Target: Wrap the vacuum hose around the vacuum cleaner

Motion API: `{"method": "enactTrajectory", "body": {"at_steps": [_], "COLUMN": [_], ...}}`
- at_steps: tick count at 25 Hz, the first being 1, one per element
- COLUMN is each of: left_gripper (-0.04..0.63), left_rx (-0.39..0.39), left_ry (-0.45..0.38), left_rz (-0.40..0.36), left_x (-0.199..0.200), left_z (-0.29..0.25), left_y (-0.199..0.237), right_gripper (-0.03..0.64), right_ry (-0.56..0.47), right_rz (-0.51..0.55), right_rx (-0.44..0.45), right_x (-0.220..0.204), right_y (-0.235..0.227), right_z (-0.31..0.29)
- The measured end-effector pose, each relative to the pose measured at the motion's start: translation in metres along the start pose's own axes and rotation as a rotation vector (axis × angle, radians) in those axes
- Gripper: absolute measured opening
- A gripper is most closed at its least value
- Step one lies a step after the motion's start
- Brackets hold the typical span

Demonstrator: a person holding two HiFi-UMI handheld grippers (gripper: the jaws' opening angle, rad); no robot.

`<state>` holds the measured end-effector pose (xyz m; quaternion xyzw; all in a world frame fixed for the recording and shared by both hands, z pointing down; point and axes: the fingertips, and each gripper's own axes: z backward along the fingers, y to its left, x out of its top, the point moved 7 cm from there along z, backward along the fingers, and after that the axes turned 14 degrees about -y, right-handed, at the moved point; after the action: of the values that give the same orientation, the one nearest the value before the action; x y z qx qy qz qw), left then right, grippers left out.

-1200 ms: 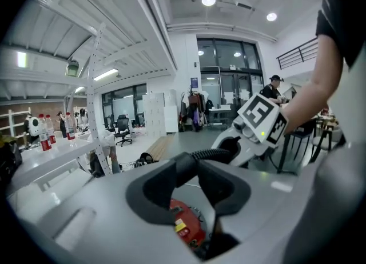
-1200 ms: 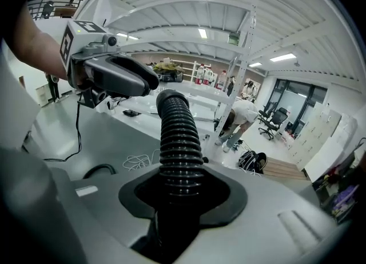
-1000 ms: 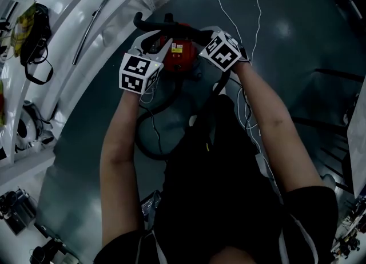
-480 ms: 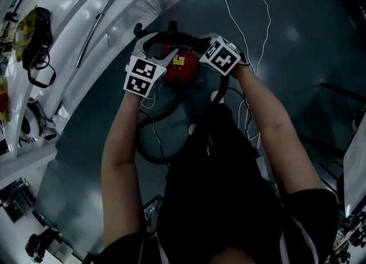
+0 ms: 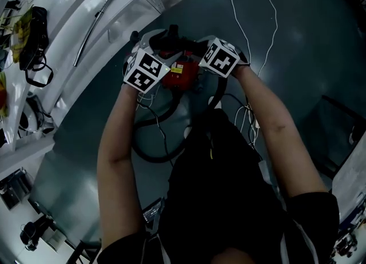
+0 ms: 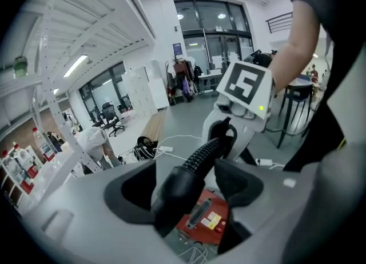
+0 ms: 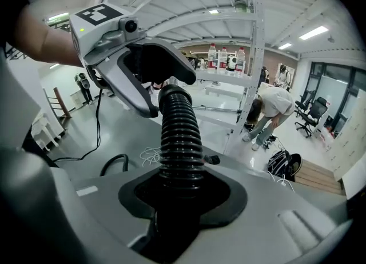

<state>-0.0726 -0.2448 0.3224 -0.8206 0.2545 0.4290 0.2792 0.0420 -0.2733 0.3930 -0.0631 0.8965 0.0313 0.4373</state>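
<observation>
Vacuum hose [image 7: 180, 137] strung between both tongs, right over the red vacuum cleaner [image 5: 182, 75]

The right tongs [image 7: 182, 191] are clamped tight on the ribbed part of the hose, which runs straight across to the left tongs [image 6: 187, 187]. Those have just been opening and stand pretty wide, with the hose's smooth cuff lying between them. The cleaner sits on the grey floor [image 5: 286, 57] just below and between the two tongs. More hose loops on the floor behind them, toward the person.
</observation>
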Motion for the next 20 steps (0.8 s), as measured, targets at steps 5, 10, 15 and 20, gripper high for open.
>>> {"method": "enactTrajectory", "body": {"at_steps": [5, 10, 15, 20], "left_gripper": [0.321, 0.328, 0.328, 0.328], "left_rx": [-0.018, -0.031, -0.042, -0.062], "left_ry": [0.045, 0.099, 0.145, 0.192], "left_rz": [-0.031, -0.093, -0.157, -0.127], "left_x": [-0.003, -0.007, -0.007, -0.008], "left_z": [-0.021, -0.037, -0.054, -0.066], "left_y": [0.007, 0.014, 0.018, 0.019], "right_gripper": [0.141, 0.141, 0.141, 0.141], "right_ry": [0.009, 0.028, 0.020, 0.013], "right_rz": [0.042, 0.074, 0.108, 0.142], "right_rx": [0.046, 0.090, 0.143, 0.193], "right_x": [0.001, 0.003, 0.006, 0.008], "right_y": [-0.026, -0.041, -0.048, -0.051], "right_z": [-0.005, -0.009, -0.015, -0.019]}}
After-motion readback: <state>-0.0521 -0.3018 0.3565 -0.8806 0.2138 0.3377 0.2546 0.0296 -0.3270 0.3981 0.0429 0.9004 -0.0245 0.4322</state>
